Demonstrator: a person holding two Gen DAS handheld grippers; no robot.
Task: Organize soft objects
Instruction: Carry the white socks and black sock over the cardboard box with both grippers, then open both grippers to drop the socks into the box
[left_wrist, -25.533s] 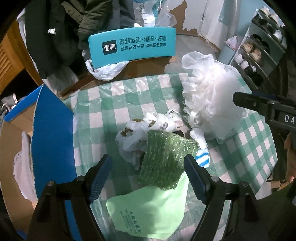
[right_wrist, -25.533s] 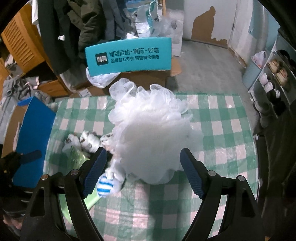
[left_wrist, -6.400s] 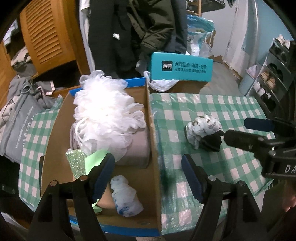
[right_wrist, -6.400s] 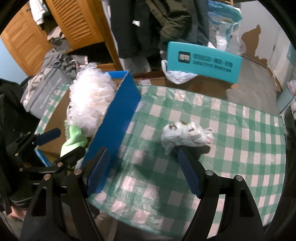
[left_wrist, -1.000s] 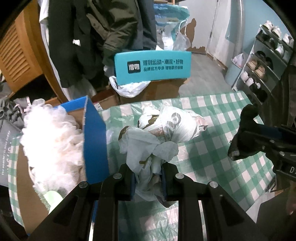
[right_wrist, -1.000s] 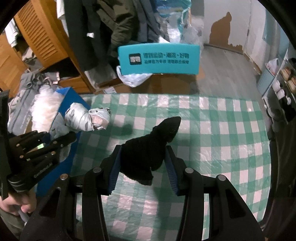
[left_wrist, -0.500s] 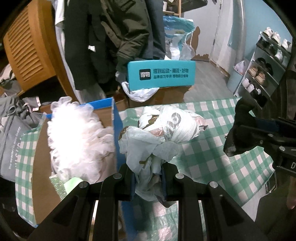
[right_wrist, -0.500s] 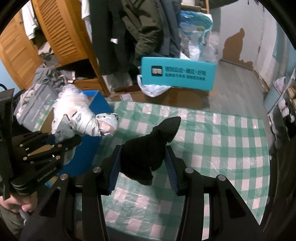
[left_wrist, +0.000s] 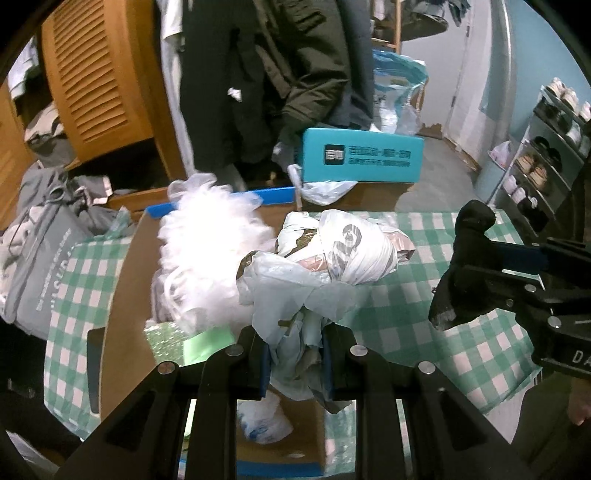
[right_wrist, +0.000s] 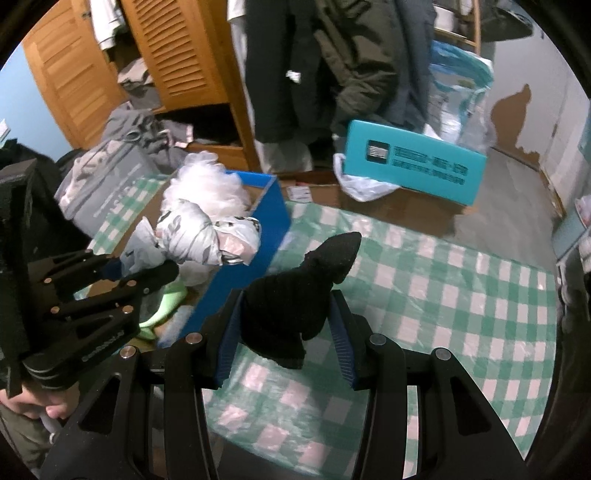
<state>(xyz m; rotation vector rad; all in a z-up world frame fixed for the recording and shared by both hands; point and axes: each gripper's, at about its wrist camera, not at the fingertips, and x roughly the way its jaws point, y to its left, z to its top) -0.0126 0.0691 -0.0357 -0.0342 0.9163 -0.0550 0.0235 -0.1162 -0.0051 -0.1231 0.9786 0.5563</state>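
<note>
I have the bag bundle (left_wrist: 321, 266) pinched at its lower knot in my left gripper (left_wrist: 295, 354), jaws clamped on the plastic; it hangs over the box (left_wrist: 122, 295), above the right wall. In the box, at ten o'clock from the bundle, sits the white pouf (left_wrist: 207, 254), with a green scrap (left_wrist: 207, 341) at eight o'clock and a small white bag (left_wrist: 262, 421) at six. My right gripper (right_wrist: 286, 332) is closed on the black sock (right_wrist: 295, 291), held above the checked cloth (right_wrist: 443, 295), at three o'clock from the box's blue wall (right_wrist: 240, 277). A teal carton (right_wrist: 413, 162) stands beyond at one o'clock.
</note>
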